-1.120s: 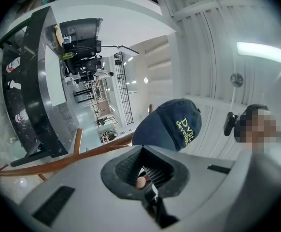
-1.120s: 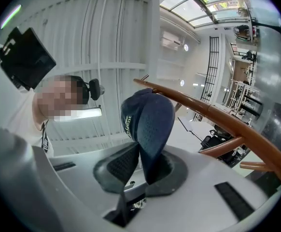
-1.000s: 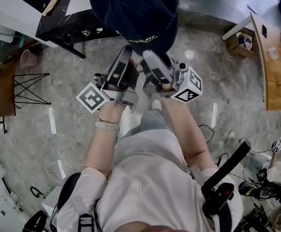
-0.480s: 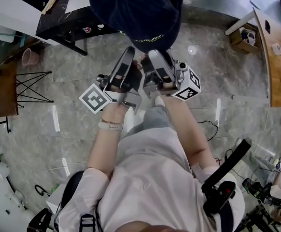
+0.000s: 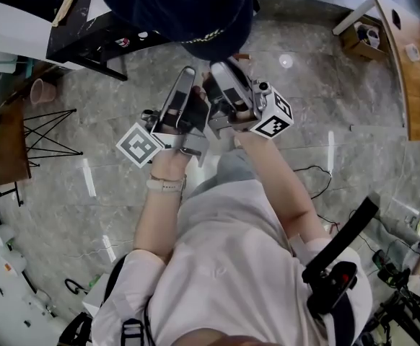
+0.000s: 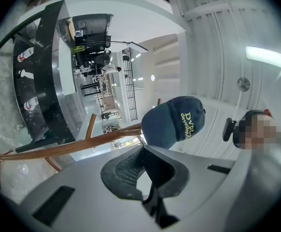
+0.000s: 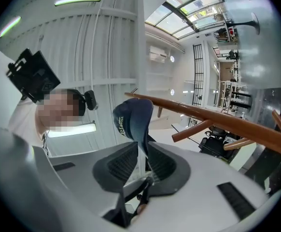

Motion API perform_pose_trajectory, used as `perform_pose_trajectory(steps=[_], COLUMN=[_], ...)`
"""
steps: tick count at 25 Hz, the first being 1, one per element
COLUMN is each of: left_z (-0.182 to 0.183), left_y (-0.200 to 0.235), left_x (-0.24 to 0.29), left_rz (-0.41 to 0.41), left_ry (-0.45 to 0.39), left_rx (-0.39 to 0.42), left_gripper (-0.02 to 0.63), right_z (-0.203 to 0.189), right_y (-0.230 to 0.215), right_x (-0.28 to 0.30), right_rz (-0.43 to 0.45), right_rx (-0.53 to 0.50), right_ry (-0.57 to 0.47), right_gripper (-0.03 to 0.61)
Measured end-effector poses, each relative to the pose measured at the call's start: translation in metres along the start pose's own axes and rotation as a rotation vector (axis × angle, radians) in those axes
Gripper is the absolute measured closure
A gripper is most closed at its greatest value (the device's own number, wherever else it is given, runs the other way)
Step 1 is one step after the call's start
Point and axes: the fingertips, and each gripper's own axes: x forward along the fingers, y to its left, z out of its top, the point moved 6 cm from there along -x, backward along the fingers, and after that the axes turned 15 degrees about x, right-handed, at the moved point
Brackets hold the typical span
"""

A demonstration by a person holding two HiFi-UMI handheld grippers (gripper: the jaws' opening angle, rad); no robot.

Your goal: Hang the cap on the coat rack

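Cap (image 6: 172, 122): dark blue with yellow lettering on the front, held up by the top of the wooden coat rack (image 7: 217, 116); whether a peg is touched cannot be told.
Right gripper (image 7: 143, 145): the jaws are closed on the brim, which is pinched edge-on between the pads.
Left gripper (image 6: 143, 148): the jaws are drawn together at the tips on the cap's lower edge.
Cap direction: the crown is turned up toward the head camera and the brim is pointed back at the person; the long axis is laid from the grippers away from the person.
Change: cap and both grippers are seen higher and further left in the head view than half a second ago.
Box (image 5: 356, 40): open-topped, set on the floor by a wooden table (image 5: 412, 78); pale items are seen inside, not identifiable.
Pink container (image 5: 40, 90): contents cannot be seen.
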Motion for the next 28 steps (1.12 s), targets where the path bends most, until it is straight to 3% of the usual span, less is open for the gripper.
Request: perform_pose_trajectory(steps=[5,16,21,28], left_z=[0.001,-0.01,-0.004,0.018], left_y=[0.01,0.013,0.001,-0.031], left_x=[0.002,-0.001,0.003,0.013], left_rz=[0.023,0.036,0.008,-0.053], left_ry=[0.019,0.043,0.035,-0.01], left_rx=[-0.024,-0.065,-0.06,0.007], left_gripper=[0.606,0.606,0.606,0.606], right_z=[-0.007,-0.004,0.0,0.005], right_y=[-0.018,-0.009,0.007,0.035], right_x=[-0.012,-0.016,-0.004,0.035], right_rz=[-0.091,-0.167,-0.163,-0.104], right_rx=[0.024,0.009,-0.018,-0.047], right_ry=[-0.007,-0.004,0.038,0.129], right_gripper=[0.522,0.522,0.523,0.523])
